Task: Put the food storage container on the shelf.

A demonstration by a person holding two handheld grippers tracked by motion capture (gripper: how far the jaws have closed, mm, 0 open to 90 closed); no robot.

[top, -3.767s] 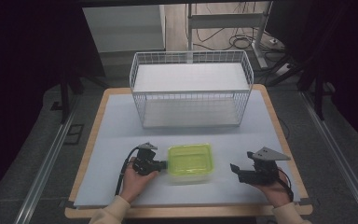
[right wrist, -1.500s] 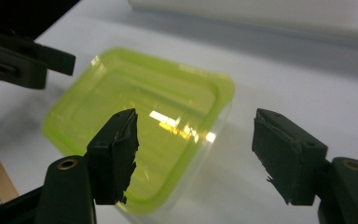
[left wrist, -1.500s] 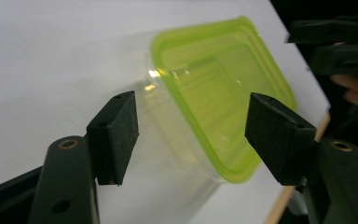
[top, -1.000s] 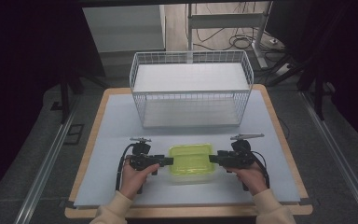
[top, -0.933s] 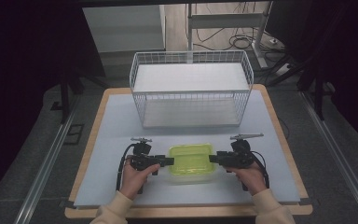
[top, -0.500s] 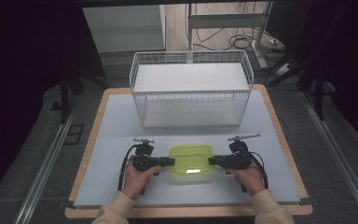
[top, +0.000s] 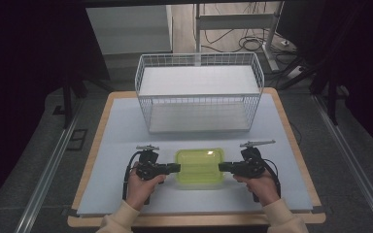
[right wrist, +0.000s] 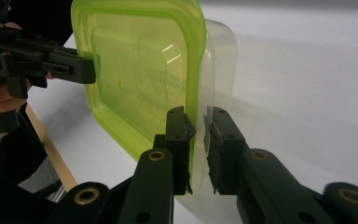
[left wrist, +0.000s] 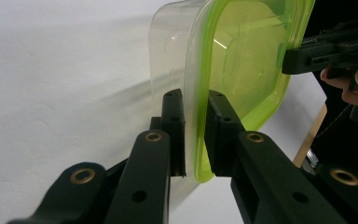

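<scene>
We hold the left gripper (top: 175,168) at the left short end of the container (top: 200,166), and in the left gripper view its two black jaws are clamped on the green rim, one jaw on the lid side and one against the clear wall below it. The container is a clear tub under a yellow-green lid (left wrist: 249,56), a rounded rectangle that lies on the near middle of the white table top (top: 116,131), well short of the wire basket (top: 199,92) standing at the far side. Its long axis runs across the table from our left hand (top: 138,187) to our right hand (top: 262,187), parallel to the basket's front, and the lid faces up. At the right short end we hold the right gripper (top: 222,167), and in the right gripper view its jaws are pinched on the rim in the same way, one on the lid and one on the clear wall. The two grippers point straight at each other along the container's length, with the container between them.
</scene>
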